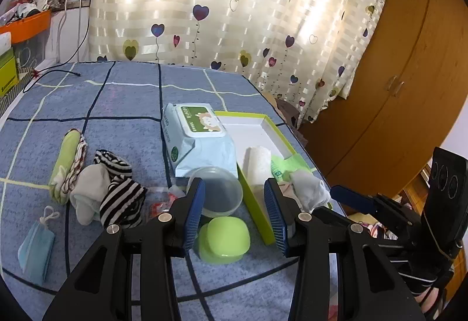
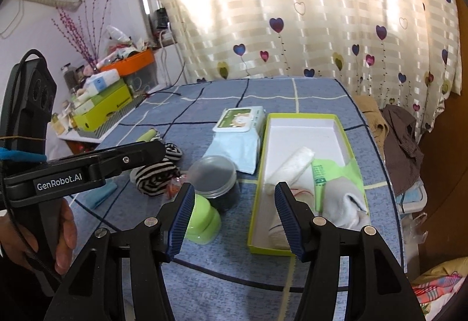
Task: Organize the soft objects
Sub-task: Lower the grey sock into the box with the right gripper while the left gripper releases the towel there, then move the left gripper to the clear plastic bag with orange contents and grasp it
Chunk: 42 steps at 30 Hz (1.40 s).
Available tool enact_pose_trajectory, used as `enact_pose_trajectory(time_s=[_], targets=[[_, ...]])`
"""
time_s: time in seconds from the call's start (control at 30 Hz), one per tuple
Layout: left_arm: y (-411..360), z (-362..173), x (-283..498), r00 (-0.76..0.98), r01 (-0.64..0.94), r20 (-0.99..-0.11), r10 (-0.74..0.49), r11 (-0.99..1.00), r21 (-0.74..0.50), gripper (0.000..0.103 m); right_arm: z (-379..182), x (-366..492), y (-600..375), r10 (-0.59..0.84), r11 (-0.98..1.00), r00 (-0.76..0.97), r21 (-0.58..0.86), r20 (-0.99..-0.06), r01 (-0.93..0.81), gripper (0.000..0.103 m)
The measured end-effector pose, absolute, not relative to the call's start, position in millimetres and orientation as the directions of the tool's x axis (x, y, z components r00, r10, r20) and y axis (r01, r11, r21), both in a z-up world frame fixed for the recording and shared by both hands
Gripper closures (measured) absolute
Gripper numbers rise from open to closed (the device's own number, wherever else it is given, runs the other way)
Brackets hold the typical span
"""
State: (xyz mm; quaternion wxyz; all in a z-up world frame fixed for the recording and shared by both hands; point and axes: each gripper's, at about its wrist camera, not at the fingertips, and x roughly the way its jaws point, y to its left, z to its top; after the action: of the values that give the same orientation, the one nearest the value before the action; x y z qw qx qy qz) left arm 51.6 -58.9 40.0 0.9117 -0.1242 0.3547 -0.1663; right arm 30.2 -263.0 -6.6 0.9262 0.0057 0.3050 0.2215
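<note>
Socks [image 1: 112,186] left of open left tool [image 1: 234,214]

box [image 1: 257,204]: near wall partly behind left gripper finger; its near end is cut by right gripper finger in right wrist view
red packet [image 1: 159,205]: mostly behind gripper, contents unreadable
wipes pack [image 1: 199,142]: label print too small to read
green lid [image 2: 201,218]: left side covered by finger
clothes pile [image 2: 400,145]: past the surface edge, items can't be told apart
shelf clutter [image 2: 117,58]: small, blurred
hand [image 2: 63,236]: cut off at frame edge
</note>
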Motion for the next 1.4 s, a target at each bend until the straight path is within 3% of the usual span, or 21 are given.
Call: enact_pose_trajectory(time_s=[0.83, 1.4], targets=[[1, 8, 50, 0.688, 0.098, -0.652, -0.319, 0.931, -0.352, 0.06, -13, 36, -224, 0.449, 0.871, 0.665, 0.127, -0.597, -0.474, 0.046], [-15, -43, 75, 0.561, 0.127, -0.752, -0.346, 0.934, -0.334, 0.059, -27, 51, -224, 0.448, 0.87, 0.638, 0.139, -0.626, -0.474, 0.046]])
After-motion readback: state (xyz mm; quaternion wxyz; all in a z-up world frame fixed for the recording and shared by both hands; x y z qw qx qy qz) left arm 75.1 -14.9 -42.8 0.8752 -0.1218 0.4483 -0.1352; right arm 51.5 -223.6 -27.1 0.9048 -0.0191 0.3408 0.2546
